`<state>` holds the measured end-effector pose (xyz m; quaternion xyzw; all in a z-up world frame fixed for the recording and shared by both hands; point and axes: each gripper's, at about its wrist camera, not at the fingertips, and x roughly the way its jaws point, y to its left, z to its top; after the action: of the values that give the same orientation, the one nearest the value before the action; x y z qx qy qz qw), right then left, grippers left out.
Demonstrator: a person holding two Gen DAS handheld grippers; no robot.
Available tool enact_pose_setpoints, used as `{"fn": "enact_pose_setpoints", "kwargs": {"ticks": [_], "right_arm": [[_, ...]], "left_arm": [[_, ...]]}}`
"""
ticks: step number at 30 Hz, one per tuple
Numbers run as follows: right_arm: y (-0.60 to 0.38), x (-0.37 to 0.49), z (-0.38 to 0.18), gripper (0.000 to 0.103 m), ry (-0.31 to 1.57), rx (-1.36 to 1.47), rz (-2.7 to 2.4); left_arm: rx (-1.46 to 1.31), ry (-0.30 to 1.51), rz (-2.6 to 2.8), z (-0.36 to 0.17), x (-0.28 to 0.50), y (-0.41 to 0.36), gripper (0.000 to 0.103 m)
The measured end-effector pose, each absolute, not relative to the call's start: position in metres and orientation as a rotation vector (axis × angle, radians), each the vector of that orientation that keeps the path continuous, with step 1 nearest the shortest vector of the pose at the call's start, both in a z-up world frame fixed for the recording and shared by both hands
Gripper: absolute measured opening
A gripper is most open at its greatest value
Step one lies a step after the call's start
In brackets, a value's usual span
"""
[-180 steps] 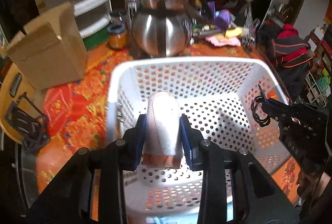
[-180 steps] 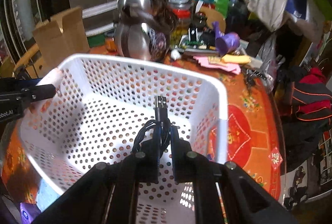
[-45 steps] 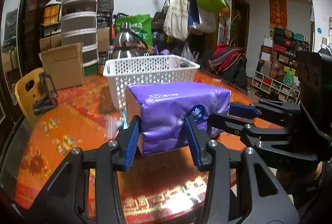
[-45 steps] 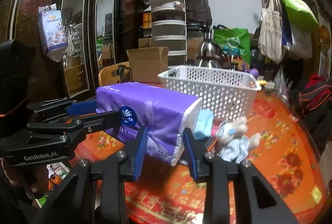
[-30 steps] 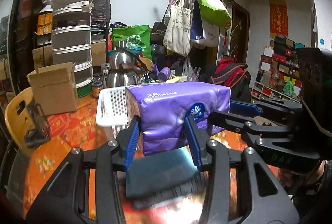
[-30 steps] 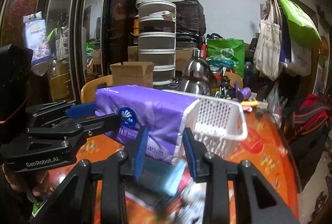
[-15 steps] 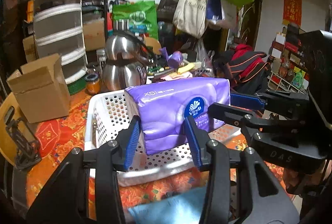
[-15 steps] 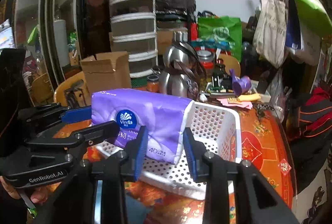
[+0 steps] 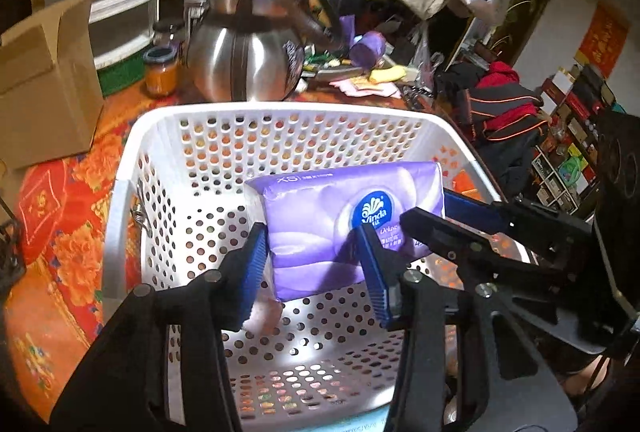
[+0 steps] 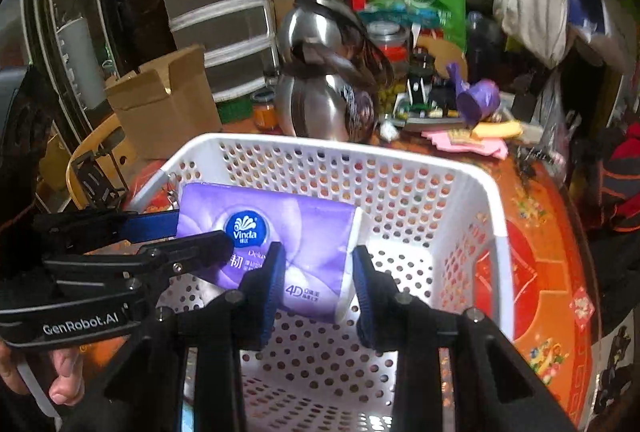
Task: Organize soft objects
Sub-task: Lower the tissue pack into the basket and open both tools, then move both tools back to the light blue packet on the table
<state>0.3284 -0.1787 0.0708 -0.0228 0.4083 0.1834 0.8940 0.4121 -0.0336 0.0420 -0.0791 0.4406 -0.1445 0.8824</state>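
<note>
A purple tissue pack (image 9: 352, 220) hangs over the inside of a white perforated basket (image 9: 132, 159), carried at both ends. The left tongs (image 9: 314, 264) are clenched on its near-left end, blue pads pressing the wrapper on either side. The right tongs (image 10: 316, 280) grip the opposite end, where the pack's white side shows between the pads. In the left wrist view a pale pinkish object (image 9: 264, 316), too blurred to identify, lies on the basket floor beneath the pack. The basket stands on a worktop (image 10: 552, 296) with an orange floral cover, a steel kettle (image 9: 244, 71) just behind it.
</note>
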Motion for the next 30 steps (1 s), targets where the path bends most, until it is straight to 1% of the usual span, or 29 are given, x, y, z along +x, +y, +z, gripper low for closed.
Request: {"fn": "enact_pose_setpoints", "kwargs": {"ticks": [2, 3, 5, 7, 9, 11, 13, 15, 18, 21, 30], "right_arm": [[-0.178, 0.333, 0.067, 0.033, 0.853, -0.053, 0.371], [-0.178, 0.335, 0.066, 0.033, 0.854, -0.062, 0.364], [-0.180, 0.337, 0.063, 0.033, 0.861, -0.044, 0.356], [-0.183, 0.335, 0.064, 0.033, 0.855, -0.045, 0.343], [-0.189, 0.333, 0.067, 0.034, 0.853, -0.036, 0.335], [-0.194, 0.330, 0.071, 0.040, 0.842, -0.026, 0.326], [-0.198, 0.326, 0.076, 0.052, 0.828, -0.022, 0.318], [-0.200, 0.320, 0.081, 0.053, 0.817, -0.014, 0.322], [-0.201, 0.310, 0.087, 0.054, 0.801, -0.020, 0.329], [-0.202, 0.303, 0.091, 0.055, 0.795, -0.009, 0.328], [-0.206, 0.289, 0.100, 0.055, 0.785, -0.012, 0.318]], "left_arm": [[-0.188, 0.932, -0.285, 0.036, 0.419, -0.032, 0.044], [-0.194, 0.933, -0.268, 0.034, 0.420, -0.031, 0.046], [-0.206, 0.934, -0.251, 0.032, 0.423, -0.028, 0.048], [-0.194, 0.925, -0.253, 0.033, 0.423, -0.028, 0.054], [-0.187, 0.908, -0.252, 0.038, 0.418, -0.026, 0.063], [-0.211, 0.893, -0.269, 0.042, 0.414, -0.023, 0.067], [-0.217, 0.876, -0.266, 0.050, 0.407, -0.020, 0.071], [-0.217, 0.858, -0.263, 0.058, 0.398, -0.018, 0.077], [-0.206, 0.826, -0.272, 0.070, 0.383, -0.017, 0.083], [-0.204, 0.815, -0.273, 0.076, 0.376, -0.018, 0.086], [-0.165, 0.789, -0.232, 0.090, 0.352, -0.014, 0.086]]}}
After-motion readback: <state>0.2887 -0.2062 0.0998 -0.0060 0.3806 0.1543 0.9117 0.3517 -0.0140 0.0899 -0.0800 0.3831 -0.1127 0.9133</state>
